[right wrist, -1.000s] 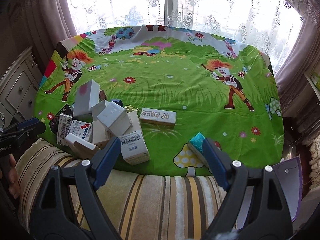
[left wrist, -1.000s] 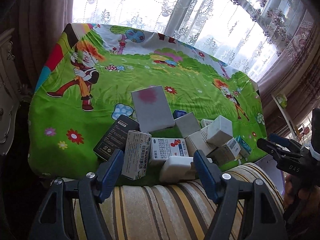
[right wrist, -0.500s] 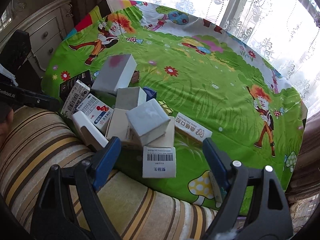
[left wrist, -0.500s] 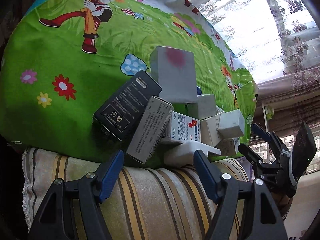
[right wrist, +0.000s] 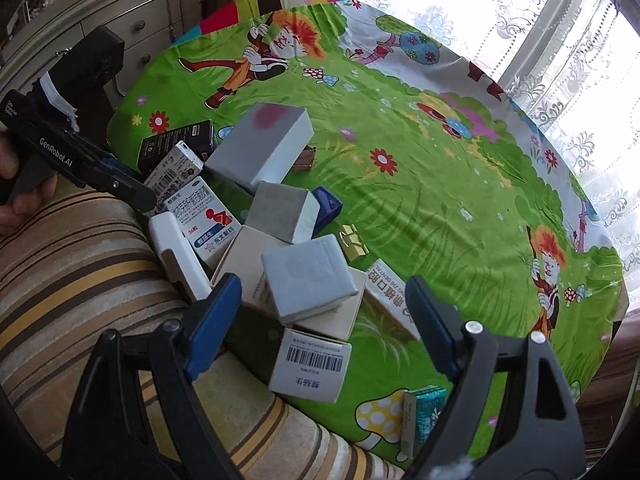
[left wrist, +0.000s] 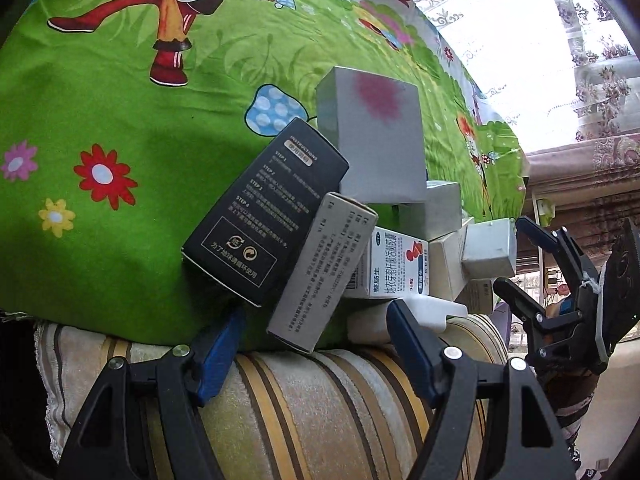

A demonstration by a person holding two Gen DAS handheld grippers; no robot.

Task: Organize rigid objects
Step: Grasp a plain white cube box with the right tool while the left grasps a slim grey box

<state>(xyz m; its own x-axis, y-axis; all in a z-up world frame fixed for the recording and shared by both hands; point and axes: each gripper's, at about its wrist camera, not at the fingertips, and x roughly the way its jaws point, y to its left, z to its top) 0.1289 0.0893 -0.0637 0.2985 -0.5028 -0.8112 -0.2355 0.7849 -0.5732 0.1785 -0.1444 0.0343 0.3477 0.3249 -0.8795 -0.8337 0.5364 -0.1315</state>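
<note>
Left wrist view shows the left tool (left wrist: 314, 326) with jaws apart, nothing between them, hovering over the near edge of the tabletop (left wrist: 120, 128). A pile of closed boxes (left wrist: 360, 220) lies at that edge; a black box (left wrist: 264, 212) and a grey box (left wrist: 324, 272) lean just beyond its fingertips. The right tool (right wrist: 322, 308), also apart and empty, hangs above a white barcode box (right wrist: 310, 368) at the same edge.

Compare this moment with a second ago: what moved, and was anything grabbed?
Both grippers came down closer to the pile of boxes and rolled. Left gripper and right gripper stay open, holding nothing. The boxes and the green cartoon cloth lie as before.
</note>
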